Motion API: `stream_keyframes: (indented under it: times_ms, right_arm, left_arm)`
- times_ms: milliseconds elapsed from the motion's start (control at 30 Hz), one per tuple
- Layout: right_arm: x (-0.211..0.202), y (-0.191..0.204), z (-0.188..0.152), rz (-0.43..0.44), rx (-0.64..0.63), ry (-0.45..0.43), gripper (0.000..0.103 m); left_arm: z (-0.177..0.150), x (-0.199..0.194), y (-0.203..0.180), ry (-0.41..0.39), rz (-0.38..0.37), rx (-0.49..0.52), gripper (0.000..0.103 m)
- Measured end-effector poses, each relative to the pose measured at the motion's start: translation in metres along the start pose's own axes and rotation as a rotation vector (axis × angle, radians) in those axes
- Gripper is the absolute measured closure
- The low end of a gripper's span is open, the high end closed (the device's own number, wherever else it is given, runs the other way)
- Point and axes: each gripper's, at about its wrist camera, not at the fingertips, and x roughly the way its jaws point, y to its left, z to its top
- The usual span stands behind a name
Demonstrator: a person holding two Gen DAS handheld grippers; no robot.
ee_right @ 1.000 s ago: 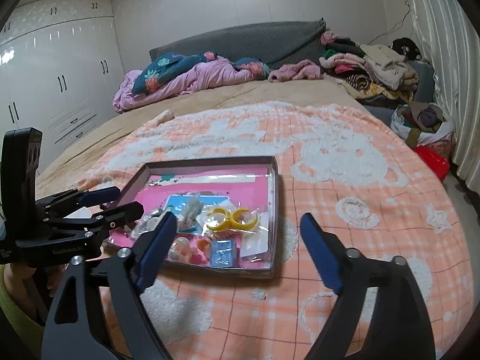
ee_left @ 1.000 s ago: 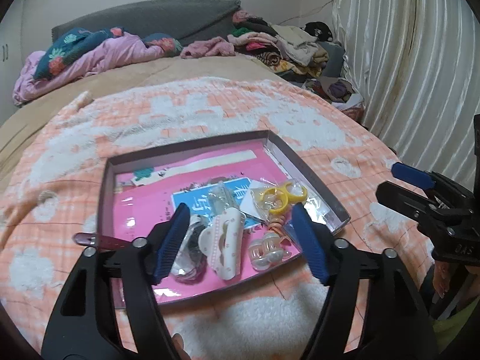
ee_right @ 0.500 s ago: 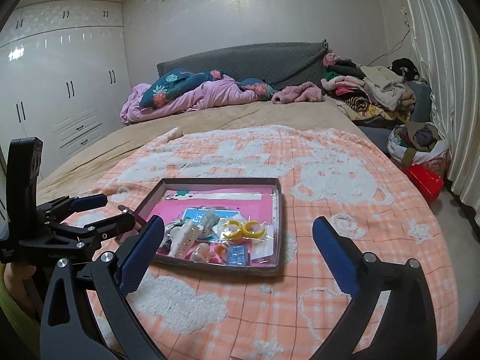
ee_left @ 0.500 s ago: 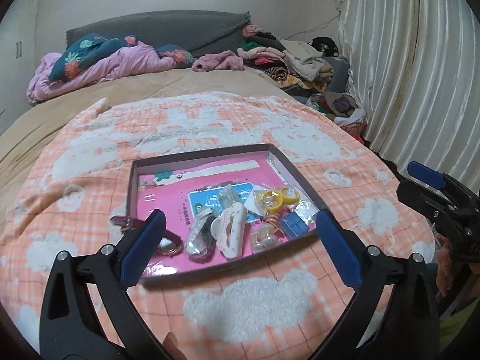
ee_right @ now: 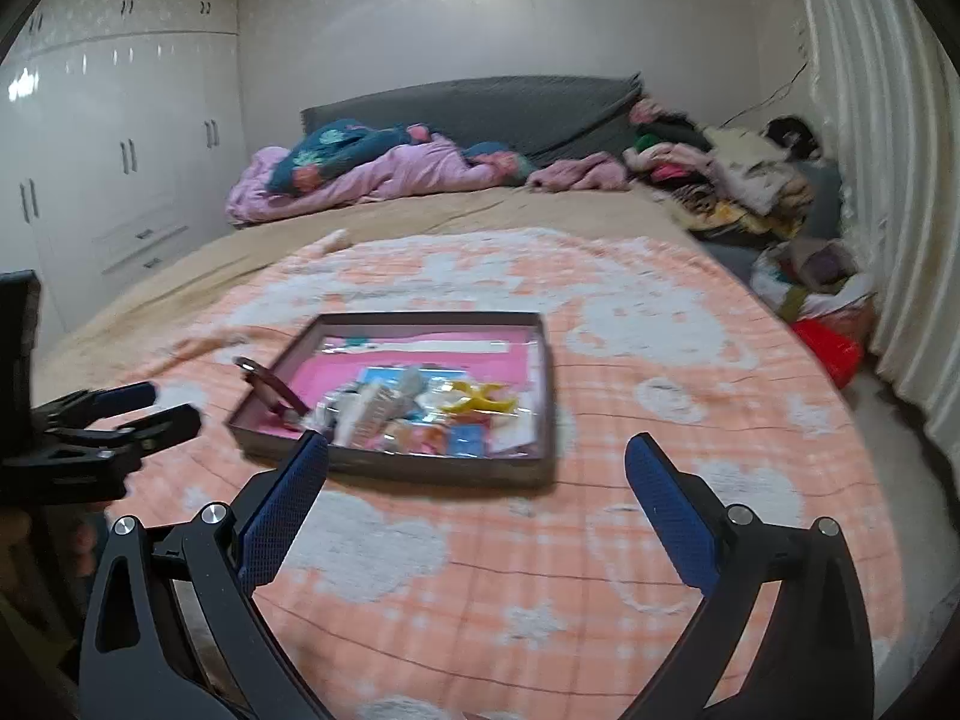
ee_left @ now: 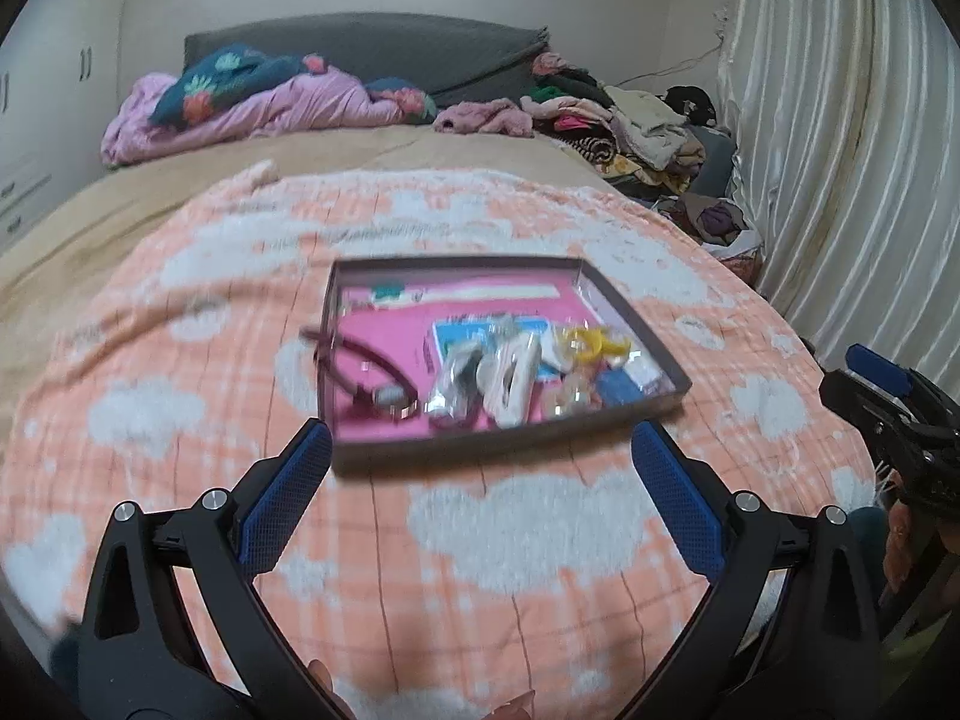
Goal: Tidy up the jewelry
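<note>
A shallow dark box tray (ee_left: 510, 457) with a pink lining lies on the blanket; the right wrist view shows it too (ee_right: 420, 468). Inside are a watch with a dark red strap (ee_left: 366, 363), a white hair claw (ee_left: 510, 372), yellow rings (ee_left: 591, 343), a blue piece (ee_left: 618, 389) and small bagged items. The strap pokes over the tray's left wall (ee_right: 264, 381). My left gripper (ee_left: 480, 432) is open just short of the tray's near wall and holds nothing. My right gripper (ee_right: 477, 445) is open too, empty, near the tray's near right corner.
An orange-and-white checked blanket (ee_left: 540, 570) covers the bed. Pink and floral bedding (ee_right: 372, 174) is heaped at the grey headboard, with a clothes pile (ee_right: 732, 180) to its right. Curtains (ee_left: 852, 180) hang on the right, white wardrobes (ee_right: 120, 150) stand left, and a red bag (ee_right: 831, 348) is on the floor.
Both grippers have drawn back from the tray and their jaws have spread wider. The watch, earlier beside the left gripper's left finger, now lies in the tray's left part.
</note>
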Motion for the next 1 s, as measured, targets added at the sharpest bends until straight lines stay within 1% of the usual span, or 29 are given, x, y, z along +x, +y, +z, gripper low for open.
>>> stream_keyframes:
  times_ms: [100,167,300,500,1000]
  right_arm:
    - [-0.001,0.004,-0.013,-0.003,-0.003,0.001,0.004]
    - [0.001,0.006,-0.022,0.009,0.008,0.016,0.004]
    - [0.006,0.011,-0.03,0.039,0.024,0.048,0.004]
    - [0.004,0.021,-0.031,0.052,0.003,0.044,0.004]
    - [0.004,0.02,-0.029,0.051,0.006,0.044,0.004]
  left_arm:
    - [-0.013,0.001,0.005,0.007,0.009,-0.022,0.009]
    - [-0.018,-0.001,0.008,0.005,0.021,-0.032,0.009]
    - [-0.023,-0.001,0.005,0.01,0.037,-0.017,0.009]
    - [-0.026,-0.001,0.002,0.025,0.03,-0.008,0.009]
    - [-0.027,-0.004,0.003,0.033,0.044,-0.006,0.009]
